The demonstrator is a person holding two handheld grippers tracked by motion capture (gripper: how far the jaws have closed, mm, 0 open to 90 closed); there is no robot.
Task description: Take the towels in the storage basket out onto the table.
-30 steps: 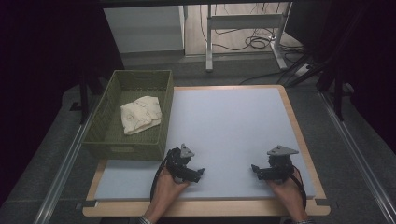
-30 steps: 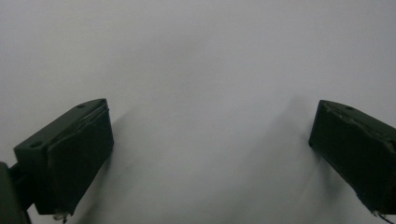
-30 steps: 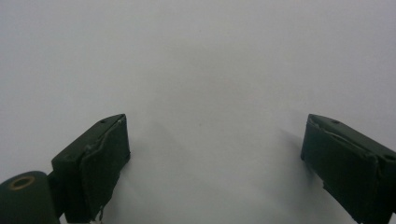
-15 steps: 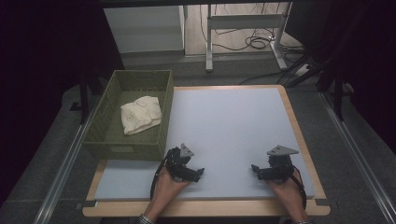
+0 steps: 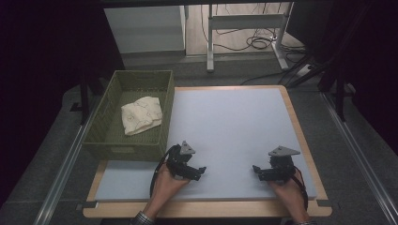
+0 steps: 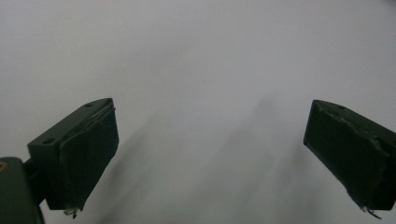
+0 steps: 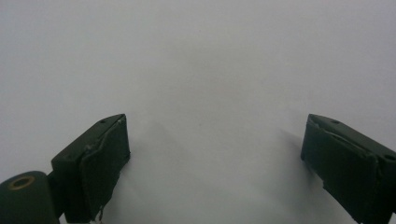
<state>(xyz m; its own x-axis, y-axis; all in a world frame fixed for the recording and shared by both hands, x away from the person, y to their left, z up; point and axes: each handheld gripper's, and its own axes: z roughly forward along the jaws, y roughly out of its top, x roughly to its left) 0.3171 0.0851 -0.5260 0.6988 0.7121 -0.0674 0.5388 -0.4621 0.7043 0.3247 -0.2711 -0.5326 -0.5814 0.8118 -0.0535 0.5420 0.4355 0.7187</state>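
Fingers of both grippers stand wide apart with nothing between them: in the left gripper view the two black padded fingers [image 6: 88, 154] frame only bare pale surface, and the right gripper view shows the same past its own black fingers [image 7: 100, 165].

Largest in the high view is the pale blue-grey rectangular table top [image 5: 234, 126] with its light wooden edge, which fills the middle of the scene. At its left edge stands the olive-green woven rectangular basket [image 5: 108, 140], its long side running just beside the table top's left border. Inside the basket lies the cream-coloured crumpled cloth [image 5: 141, 115], roughly in the middle of the basket floor and apart from both grippers.

On the near part of the table top, the left gripper [image 5: 195, 172] rests low on the surface just beside the basket's near right corner, held by the person's left hand [image 5: 169, 185]. Well apart from it, near the table's right edge, the right gripper [image 5: 258, 171] sits low on the surface in the right hand [image 5: 287, 187].
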